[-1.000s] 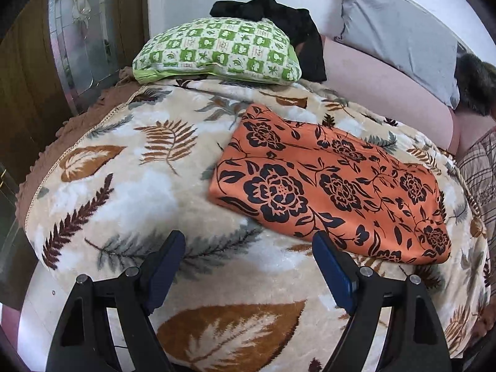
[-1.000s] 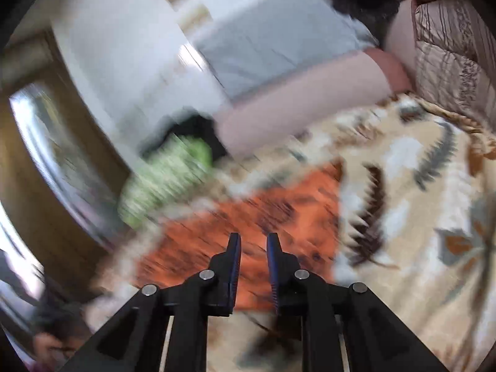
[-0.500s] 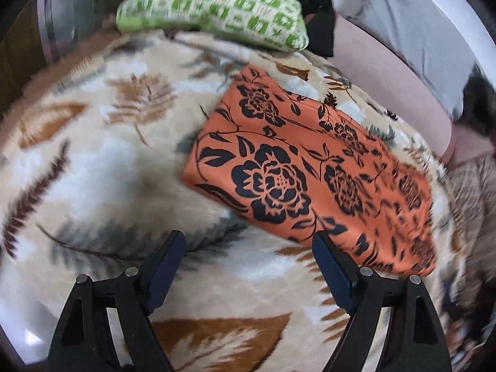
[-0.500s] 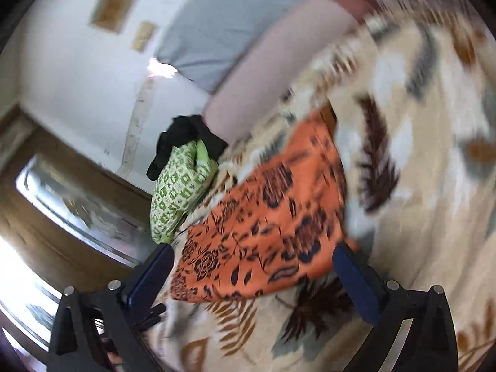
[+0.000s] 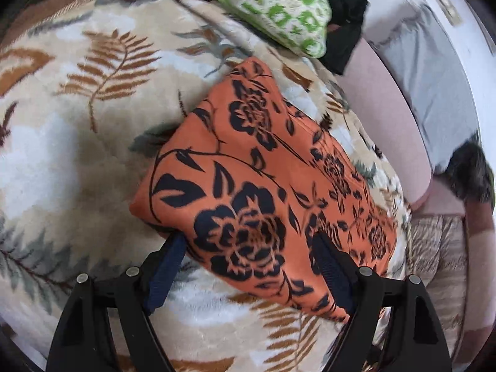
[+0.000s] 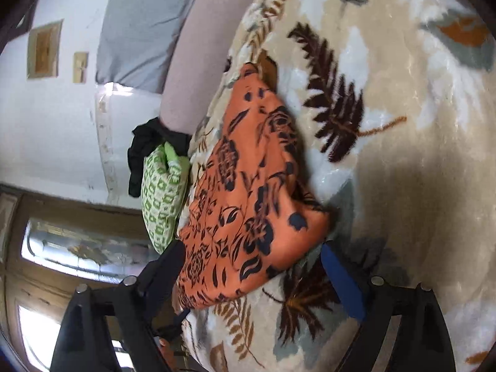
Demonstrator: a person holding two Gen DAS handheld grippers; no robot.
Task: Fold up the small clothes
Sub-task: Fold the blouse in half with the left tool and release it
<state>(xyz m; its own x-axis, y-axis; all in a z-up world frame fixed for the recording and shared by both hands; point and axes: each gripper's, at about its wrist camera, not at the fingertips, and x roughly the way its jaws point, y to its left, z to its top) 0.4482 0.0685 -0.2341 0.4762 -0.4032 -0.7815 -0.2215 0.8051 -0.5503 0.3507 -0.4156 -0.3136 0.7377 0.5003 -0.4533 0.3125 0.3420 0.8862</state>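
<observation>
An orange garment with black flowers (image 5: 263, 179) lies folded flat on a leaf-patterned blanket (image 5: 62, 142). My left gripper (image 5: 248, 263) is open, its jaws straddling the garment's near left corner just above the cloth. In the right wrist view the same garment (image 6: 248, 204) runs from the middle down to the fingers. My right gripper (image 6: 257, 272) is open, its jaws wide on either side of the garment's near end. Neither gripper holds anything.
A green-and-white patterned pillow (image 5: 279, 9) and a black cloth (image 5: 347, 24) lie at the head of the bed. A pink bolster (image 5: 387, 117) and grey pillow (image 5: 434, 71) line the far side. A wall and glazed door (image 6: 77, 248) stand beyond the bed edge.
My left gripper has moved forward and down onto the garment's corner. My right gripper has opened from nearly shut and swung down to the garment's other end.
</observation>
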